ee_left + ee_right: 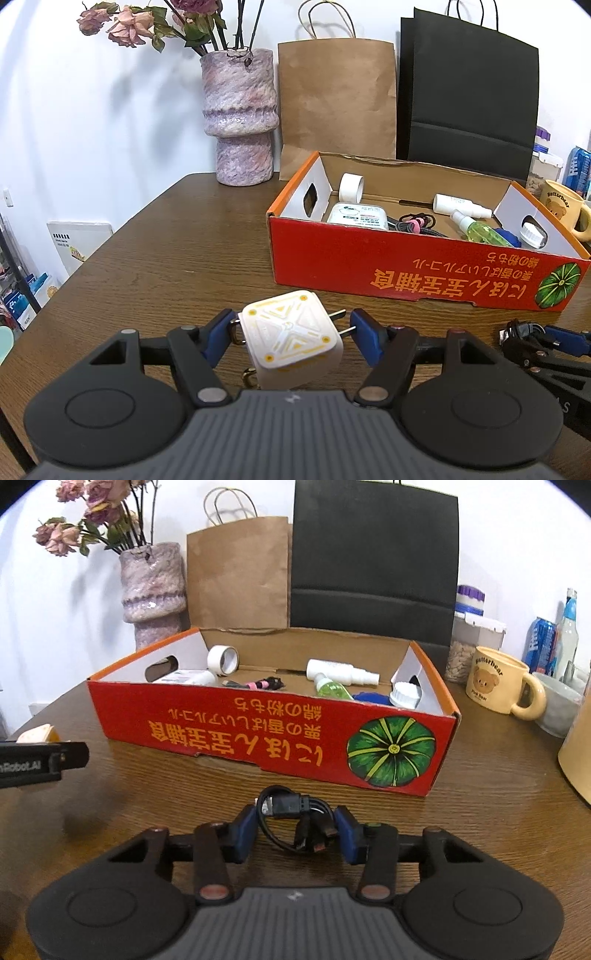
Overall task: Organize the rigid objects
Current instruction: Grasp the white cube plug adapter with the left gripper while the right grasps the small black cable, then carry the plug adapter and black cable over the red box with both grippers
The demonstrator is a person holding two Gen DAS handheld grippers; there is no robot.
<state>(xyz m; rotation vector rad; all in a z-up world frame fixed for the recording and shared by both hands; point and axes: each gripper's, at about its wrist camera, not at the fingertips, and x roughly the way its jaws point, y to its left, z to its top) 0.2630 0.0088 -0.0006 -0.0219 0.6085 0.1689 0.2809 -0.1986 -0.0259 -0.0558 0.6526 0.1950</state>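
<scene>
A white cube charger (pixel 291 334) with yellow markings and two plug prongs sits between the blue pads of my left gripper (pixel 292 332), just above the brown table (pixel 166 258). One pad presses its metal ring side, the other its prongs. My right gripper (pixel 296 829) is shut on a coiled black cable (pixel 291 808) low over the table. Right behind both stands the open red cardboard box (pixel 258 731), holding a tape roll (pixel 222 660), spray bottles (pixel 343 672) and other small items. The right gripper (pixel 550 341) also shows at the right edge of the left wrist view.
A pink stone vase (pixel 238 118) with dried roses stands at the back left. A brown paper bag (pixel 336 103) and a black bag (pixel 469 92) lean on the wall behind the box. A yellow bear mug (pixel 495 679), a bowl (pixel 557 705), cans and a jar crowd the right side.
</scene>
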